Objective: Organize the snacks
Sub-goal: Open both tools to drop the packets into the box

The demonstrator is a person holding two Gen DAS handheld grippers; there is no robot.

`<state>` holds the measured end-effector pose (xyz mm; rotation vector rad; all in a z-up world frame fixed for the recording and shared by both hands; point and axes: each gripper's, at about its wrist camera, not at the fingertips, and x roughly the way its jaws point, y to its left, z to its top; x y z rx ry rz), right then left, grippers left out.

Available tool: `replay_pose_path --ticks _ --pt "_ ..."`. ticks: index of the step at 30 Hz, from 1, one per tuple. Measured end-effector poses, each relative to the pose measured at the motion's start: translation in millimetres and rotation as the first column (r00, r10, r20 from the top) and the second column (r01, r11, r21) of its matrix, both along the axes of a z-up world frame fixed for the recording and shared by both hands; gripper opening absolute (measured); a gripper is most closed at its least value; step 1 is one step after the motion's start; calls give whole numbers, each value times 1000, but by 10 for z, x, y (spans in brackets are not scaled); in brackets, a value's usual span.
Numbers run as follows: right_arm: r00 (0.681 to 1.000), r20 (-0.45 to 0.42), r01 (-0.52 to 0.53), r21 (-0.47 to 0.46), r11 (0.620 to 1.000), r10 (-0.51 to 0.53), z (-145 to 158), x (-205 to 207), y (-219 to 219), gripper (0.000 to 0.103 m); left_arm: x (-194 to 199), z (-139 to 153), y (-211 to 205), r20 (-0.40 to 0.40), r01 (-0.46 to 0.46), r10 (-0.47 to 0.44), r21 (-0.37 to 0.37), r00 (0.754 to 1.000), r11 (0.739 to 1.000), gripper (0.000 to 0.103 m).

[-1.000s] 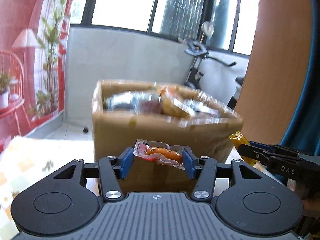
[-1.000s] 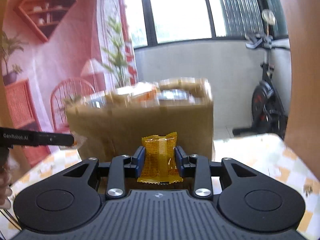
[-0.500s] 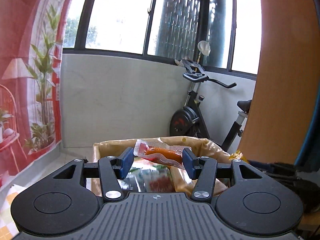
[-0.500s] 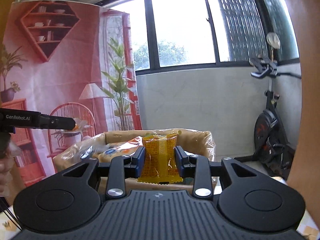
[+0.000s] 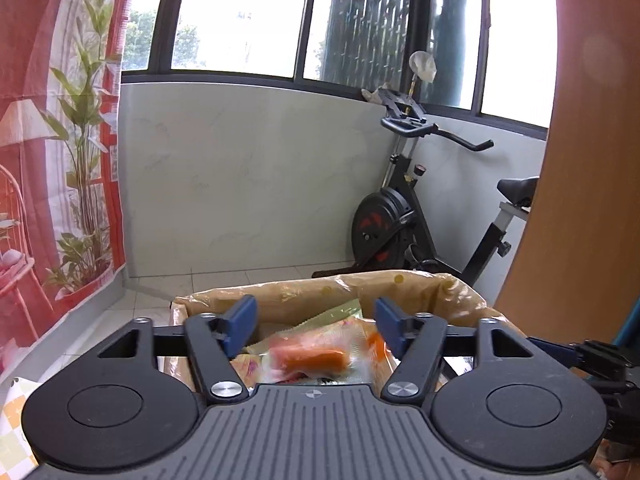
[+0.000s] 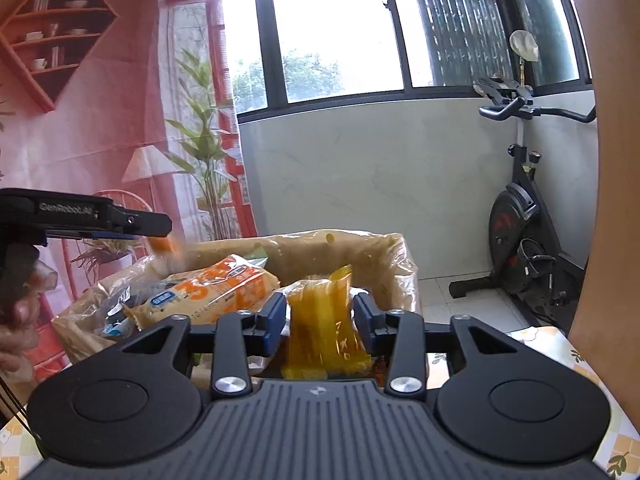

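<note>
A cardboard box [image 5: 400, 288] lined with clear plastic holds several snack packs. My left gripper [image 5: 316, 320] is open above the box; the clear sausage pack [image 5: 312, 356] is blurred below the fingers, free of them. My right gripper [image 6: 320, 320] has its jaws spread a little; the yellow snack packet [image 6: 322, 332] hangs blurred between them, apparently slipping down over the box [image 6: 400, 264]. A large orange-and-white bag [image 6: 216, 292] lies in the box. The left gripper also shows in the right wrist view [image 6: 160, 226].
An exercise bike [image 5: 404, 216] stands behind the box by the white wall. A wooden panel [image 5: 580, 160] rises at the right. A checked tablecloth [image 6: 560, 344] covers the table. A red printed backdrop [image 6: 100, 120] hangs at the left.
Both grippers rose from in front of the box to above its opening. The left gripper opened and let go of the sausage pack; the right gripper's jaws widened and the yellow packet slips down.
</note>
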<state>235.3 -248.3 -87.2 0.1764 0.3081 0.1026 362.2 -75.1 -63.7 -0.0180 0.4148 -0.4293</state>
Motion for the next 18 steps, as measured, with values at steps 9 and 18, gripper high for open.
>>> replay_pose_path --ticks 9,18 --pt "1000 9 7 -9 1000 -7 129 -64 23 61 -107 101 211 -57 -11 8 -39 998 999 94" --pt "1000 15 -8 64 998 7 387 -182 91 100 -369 209 309 -86 -81 86 56 993 995 95"
